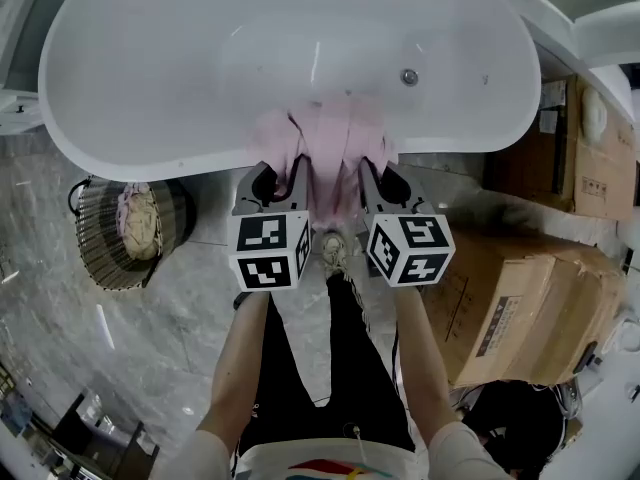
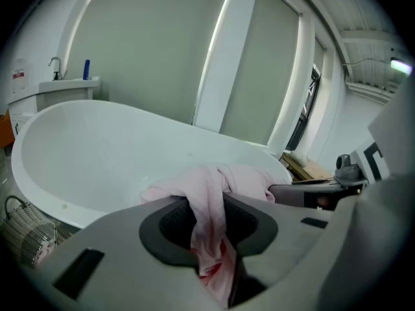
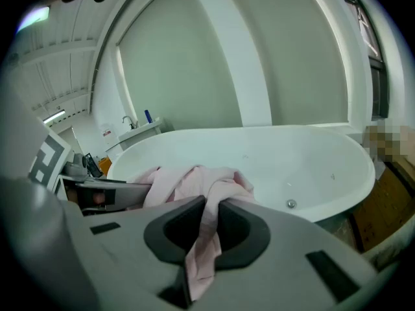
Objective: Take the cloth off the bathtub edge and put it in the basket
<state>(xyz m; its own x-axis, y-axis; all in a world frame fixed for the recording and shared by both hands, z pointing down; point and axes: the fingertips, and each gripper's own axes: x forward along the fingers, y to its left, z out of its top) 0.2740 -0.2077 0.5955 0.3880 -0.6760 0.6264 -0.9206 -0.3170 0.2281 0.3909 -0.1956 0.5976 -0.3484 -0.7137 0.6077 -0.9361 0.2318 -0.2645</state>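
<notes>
A pale pink cloth hangs over the near edge of the white bathtub. My left gripper is shut on the cloth's left part, and my right gripper is shut on its right part. In the left gripper view the pink cloth is pinched between the dark pads and trails down below them. The right gripper view shows the cloth squeezed between the pads the same way. A round wicker basket stands on the floor at the left, with a light bundle inside it.
Cardboard boxes stand on the floor at the right, close to my right arm. The tub drain shows in the basin. A washbasin with a tap stands beyond the tub's far end. The floor is grey marble tile.
</notes>
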